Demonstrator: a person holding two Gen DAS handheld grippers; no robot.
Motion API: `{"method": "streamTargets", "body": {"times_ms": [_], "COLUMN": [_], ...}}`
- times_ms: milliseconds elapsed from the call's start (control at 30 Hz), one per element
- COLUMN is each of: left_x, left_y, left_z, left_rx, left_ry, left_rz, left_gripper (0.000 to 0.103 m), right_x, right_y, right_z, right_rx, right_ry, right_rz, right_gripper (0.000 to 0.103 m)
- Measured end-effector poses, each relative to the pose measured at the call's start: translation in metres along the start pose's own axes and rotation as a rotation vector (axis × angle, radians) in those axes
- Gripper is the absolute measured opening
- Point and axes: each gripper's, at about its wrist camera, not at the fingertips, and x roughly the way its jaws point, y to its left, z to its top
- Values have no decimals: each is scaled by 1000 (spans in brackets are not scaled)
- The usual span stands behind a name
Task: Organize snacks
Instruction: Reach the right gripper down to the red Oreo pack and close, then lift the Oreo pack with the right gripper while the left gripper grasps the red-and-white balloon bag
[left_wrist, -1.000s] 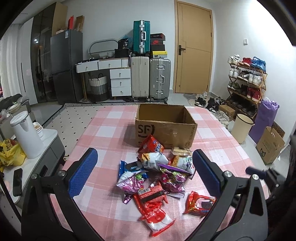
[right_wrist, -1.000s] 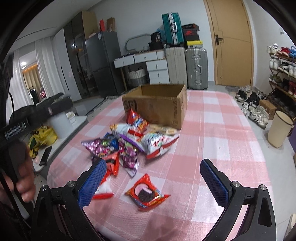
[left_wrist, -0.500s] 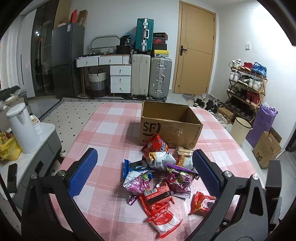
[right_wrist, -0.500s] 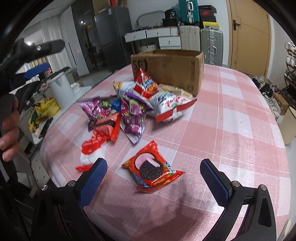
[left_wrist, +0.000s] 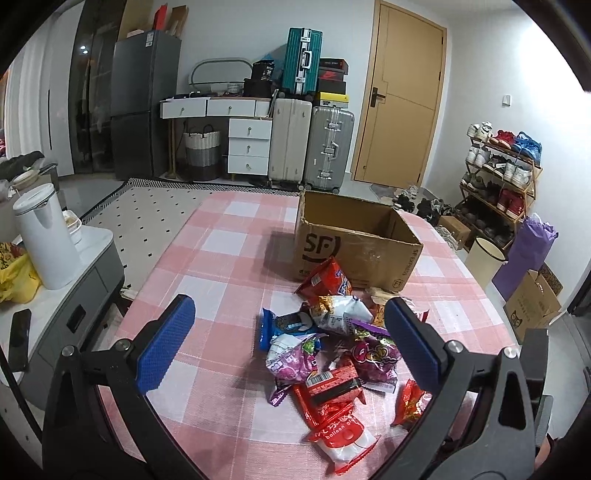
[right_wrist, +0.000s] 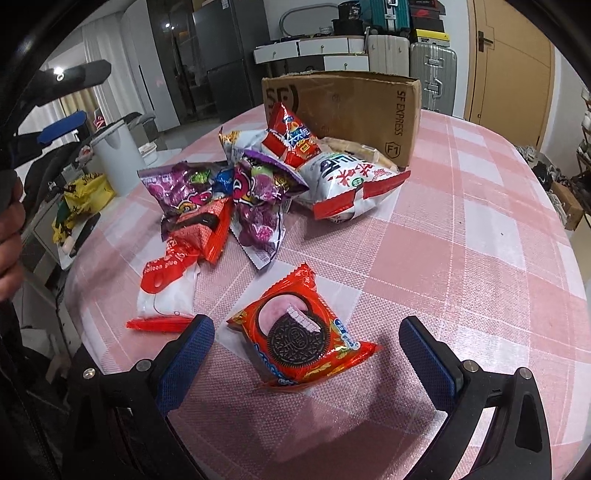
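Your left tool (left_wrist: 291, 334) hangs above the near edge of the counter (left_wrist: 221, 258) with its blue pads spread wide and nothing between them; ahead of it lies the heap of snack packets, and beyond that the open SF Express cardboard box (left_wrist: 354, 240), which appears empty as far as its interior shows. Reading the right wrist view from left to right: the balloon glue packet (right_wrist: 168, 280) lies flat at the near left of the heap, partly under a red wrapper; next come the purple candy bags (right_wrist: 255, 199), crumpled and overlapping; then the white-and-red chip bag (right_wrist: 347, 181), propped just beside the box wall. Well apart from the heap, and nearest you, the red Oreo packet (right_wrist: 303, 332) lies flat on the checked cloth. Your right tool (right_wrist: 306, 350) is also spread wide and empty, low over the counter, with this packet framed between its pads. Judge the packet as light, thin and glossy, so likely slippery, with a brittle biscuit inside. A sensible hold is across the short width at the middle, with the pads closing on the firm biscuit edge rather than the loose crimped ends, and with gentle pressure so that nothing cracks.
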Motion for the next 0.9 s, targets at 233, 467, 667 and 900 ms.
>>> {"method": "streamTargets", "body": {"times_ms": [233,467,667,900], "left_x": [3,4,-1,-1], "left_y": [4,7,3,-1], "left_z": [-2,-5,-5,-7], "left_rx": [-9,-10,-2,-2], "left_ry": [5,16,17,47], "left_rz": [3,-2,-6,-16], "left_gripper": [102,102,102,102], "right_x": [10,6,-1,-10], "right_y": [4,-6,-8,-9], "right_z": [0,0,1,3], "right_rx": [-31,17,37,51], "right_ry": [36,12,-11,-39], "right_rz": [-26,25,42,42], "right_gripper": [66,45,45,45]}}
